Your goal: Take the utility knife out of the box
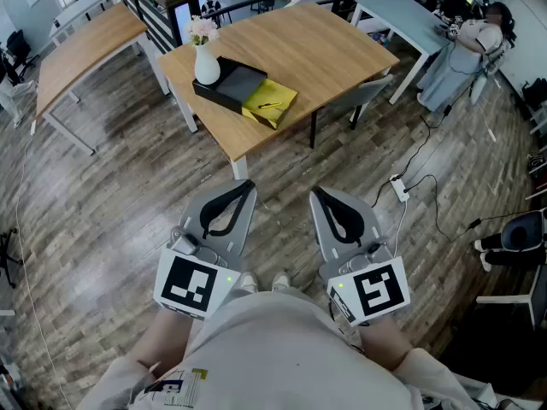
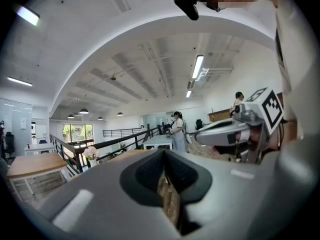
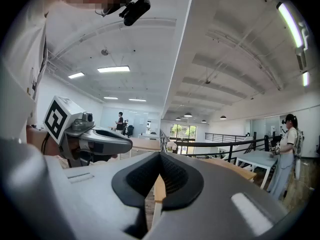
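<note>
A black open box lies on the wooden table far ahead of me. A yellow sheet leans at its right end with a small dark thing on it, too small to make out. Both grippers hang close to my body over the floor, well short of the table. My left gripper has its jaws together with nothing between them, and so has my right gripper. The left gripper view shows the left gripper's own shut jaws, the right gripper view those of the right gripper.
A white vase of pink flowers stands beside the box. A second wooden table is at the left, a dark railing behind. A person works at a pale table. A power strip and cables lie on the floor.
</note>
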### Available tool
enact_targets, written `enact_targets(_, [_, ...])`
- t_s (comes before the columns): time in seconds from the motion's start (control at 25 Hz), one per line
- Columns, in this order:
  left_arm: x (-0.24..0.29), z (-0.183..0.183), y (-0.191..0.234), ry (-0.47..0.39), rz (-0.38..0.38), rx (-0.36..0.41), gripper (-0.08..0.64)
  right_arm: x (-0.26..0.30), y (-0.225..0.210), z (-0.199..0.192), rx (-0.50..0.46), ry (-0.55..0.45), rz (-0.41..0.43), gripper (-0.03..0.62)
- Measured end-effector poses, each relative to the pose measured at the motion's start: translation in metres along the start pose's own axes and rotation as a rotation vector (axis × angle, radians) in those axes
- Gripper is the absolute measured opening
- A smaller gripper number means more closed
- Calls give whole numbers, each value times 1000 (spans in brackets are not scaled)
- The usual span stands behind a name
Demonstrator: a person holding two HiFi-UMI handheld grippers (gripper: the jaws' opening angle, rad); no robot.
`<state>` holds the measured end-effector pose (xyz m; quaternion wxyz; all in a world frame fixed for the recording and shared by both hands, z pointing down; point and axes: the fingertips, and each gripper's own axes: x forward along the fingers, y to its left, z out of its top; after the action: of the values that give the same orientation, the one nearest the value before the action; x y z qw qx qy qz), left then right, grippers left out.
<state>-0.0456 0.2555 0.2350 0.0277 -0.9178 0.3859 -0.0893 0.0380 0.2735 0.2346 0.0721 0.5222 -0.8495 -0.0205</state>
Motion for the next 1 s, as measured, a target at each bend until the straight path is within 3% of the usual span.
enact_targets(0.36, [11, -3, -7, 20, 6, 9, 2, -4, -19, -4, 97, -21, 9, 0])
enact_targets(1.0, [32, -22, -30, 57, 9, 54, 2, -7, -37, -35, 93, 32, 59, 0])
